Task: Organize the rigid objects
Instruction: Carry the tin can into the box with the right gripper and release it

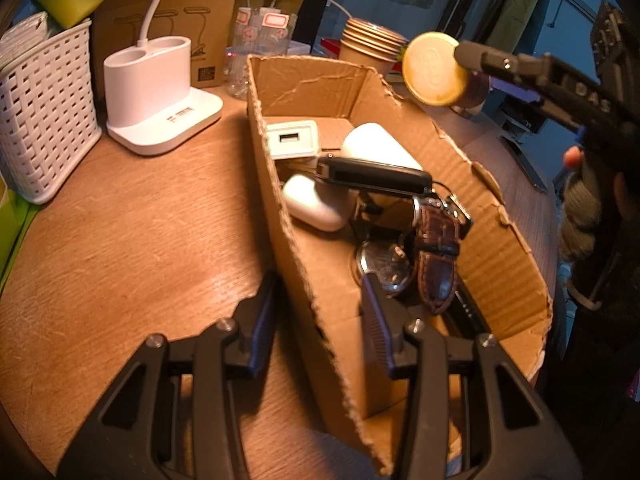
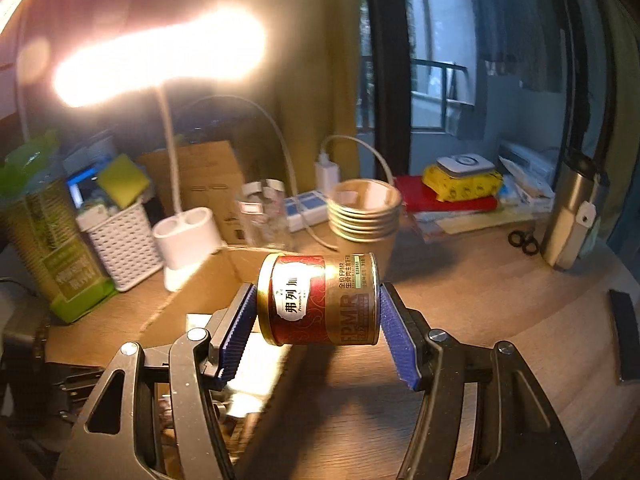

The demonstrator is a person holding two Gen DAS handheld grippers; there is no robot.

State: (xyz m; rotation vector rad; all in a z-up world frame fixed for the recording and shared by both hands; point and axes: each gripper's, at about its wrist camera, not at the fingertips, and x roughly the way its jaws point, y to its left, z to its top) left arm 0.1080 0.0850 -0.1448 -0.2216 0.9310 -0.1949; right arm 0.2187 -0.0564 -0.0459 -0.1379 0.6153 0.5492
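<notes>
An open cardboard box (image 1: pixel 500 248) lies on the round wooden table (image 1: pixel 140 240). It holds a white charger (image 1: pixel 292 140), a white earbud case (image 1: pixel 316 204), a black key fob (image 1: pixel 372 174) and a watch with a brown leather strap (image 1: pixel 436 260). My left gripper (image 1: pixel 320 304) is open astride the box's near wall, one finger outside and one inside, with a gap at the inner pad. My right gripper (image 2: pixel 316 300) is shut on a red and gold can (image 2: pixel 320 300), held on its side by both ends. In the left wrist view the can (image 1: pixel 434 68) hangs above the box's far right rim.
Behind the box stand a white lamp base (image 1: pixel 156 96), a white woven basket (image 1: pixel 44 120), a clear jar (image 1: pixel 256 52) and stacked paper cups (image 2: pixel 364 216). The lit lamp head (image 2: pixel 160 60) glares overhead. A steel flask (image 2: pixel 572 216) and black scissors (image 2: pixel 524 242) sit at the table's right.
</notes>
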